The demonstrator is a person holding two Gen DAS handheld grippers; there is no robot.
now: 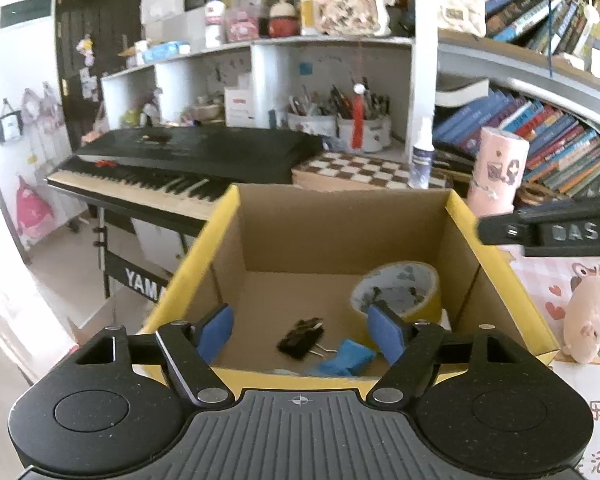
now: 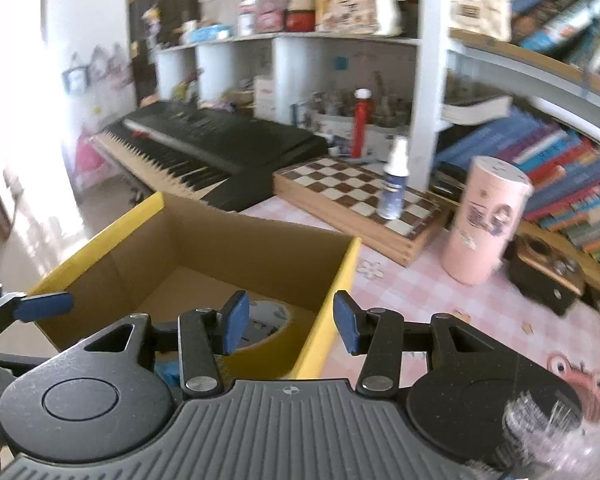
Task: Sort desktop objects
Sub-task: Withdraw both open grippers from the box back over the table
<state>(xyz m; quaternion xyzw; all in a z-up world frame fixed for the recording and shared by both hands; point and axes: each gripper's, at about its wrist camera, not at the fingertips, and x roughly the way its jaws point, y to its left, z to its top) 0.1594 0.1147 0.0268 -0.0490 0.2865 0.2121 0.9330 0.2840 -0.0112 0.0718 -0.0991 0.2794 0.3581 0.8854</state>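
The left claw [image 1: 298, 330] hangs wide and empty over the box [image 1: 228, 216]; the right claw [image 2: 288, 322] stands narrow and empty, nearer the pink canister [image 2: 486, 220] at upper right.

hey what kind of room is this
Probably a home study or bedroom desk: crowded bookshelves, an electronic keyboard, a chessboard and pen pots surround the cardboard box.
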